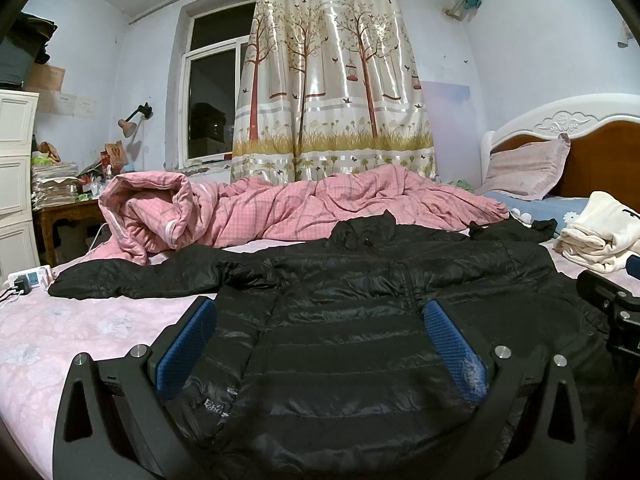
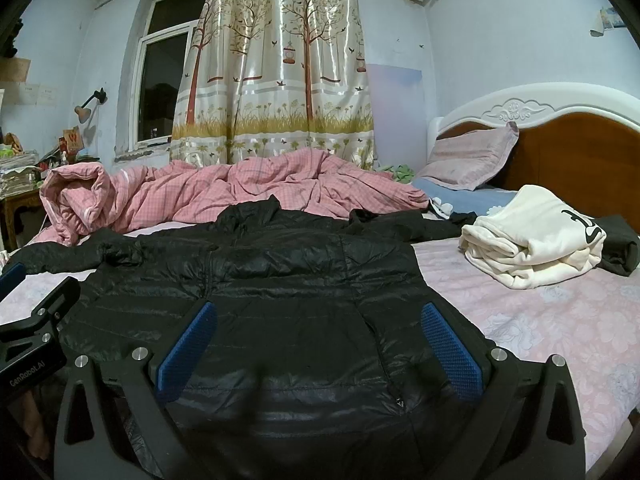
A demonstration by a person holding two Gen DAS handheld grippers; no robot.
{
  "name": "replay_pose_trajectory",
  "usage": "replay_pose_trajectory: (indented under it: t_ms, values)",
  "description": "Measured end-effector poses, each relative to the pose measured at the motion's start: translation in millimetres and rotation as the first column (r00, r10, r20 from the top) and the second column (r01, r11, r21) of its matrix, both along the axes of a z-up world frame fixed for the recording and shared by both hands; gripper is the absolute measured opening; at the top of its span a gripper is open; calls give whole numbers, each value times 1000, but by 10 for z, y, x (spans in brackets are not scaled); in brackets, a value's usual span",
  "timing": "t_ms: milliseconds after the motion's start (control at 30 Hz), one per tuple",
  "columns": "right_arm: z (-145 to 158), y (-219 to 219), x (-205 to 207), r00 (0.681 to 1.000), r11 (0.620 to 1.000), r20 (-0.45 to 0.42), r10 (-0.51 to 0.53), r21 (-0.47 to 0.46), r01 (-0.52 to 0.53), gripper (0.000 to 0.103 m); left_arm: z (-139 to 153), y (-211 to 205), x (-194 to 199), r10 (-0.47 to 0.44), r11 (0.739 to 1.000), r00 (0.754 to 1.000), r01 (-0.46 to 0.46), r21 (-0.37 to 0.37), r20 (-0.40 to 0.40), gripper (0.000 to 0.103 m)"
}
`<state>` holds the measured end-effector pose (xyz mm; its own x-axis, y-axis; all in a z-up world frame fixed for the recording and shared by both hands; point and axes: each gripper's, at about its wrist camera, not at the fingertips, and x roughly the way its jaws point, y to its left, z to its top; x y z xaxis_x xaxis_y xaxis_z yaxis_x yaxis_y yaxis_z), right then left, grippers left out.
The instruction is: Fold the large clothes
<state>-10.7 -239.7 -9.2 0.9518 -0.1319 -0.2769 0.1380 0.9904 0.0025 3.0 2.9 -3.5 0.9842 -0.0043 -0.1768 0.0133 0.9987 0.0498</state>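
Left tongs (image 1: 320, 320) held low and level, blue pads (image 1: 188, 344) spread wide, gripping nothing; right tongs (image 2: 319, 320) alongside, likewise spread, pads (image 2: 448, 344) empty.

A black quilted puffer jacket (image 1: 360, 320) lies flat, sleeves spread, on the bed.

The jacket (image 1: 360, 320) lies spread on the bed (image 1: 80, 340), right before me, its hem nearest me and its collar at the far end. My left gripper (image 1: 320, 344) hangs over the jacket's left half, my right gripper (image 2: 320, 344) over its right half, each with jaws parted. One sleeve (image 1: 132, 276) stretches left of the jacket. Behind the jacket lies the quilt (image 1: 280, 208). Right of the jacket sit folded clothes (image 2: 532, 240); beyond them, a pillow (image 2: 468, 160) leans on the headboard (image 2: 580, 152).
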Motion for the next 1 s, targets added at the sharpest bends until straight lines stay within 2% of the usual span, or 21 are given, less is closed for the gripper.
replay_pose_trajectory:
  t_ms: [833, 1000]
  values:
    - [1, -38, 30, 1000, 1000, -18, -1, 15, 1, 103, 2, -6, 15, -5, 1000, 1000, 5, 3, -11, 103]
    - [8, -36, 26, 1000, 1000, -18, 2, 13, -2, 103, 3, 26, 81, -20, 999, 999, 19, -32, -48, 103]
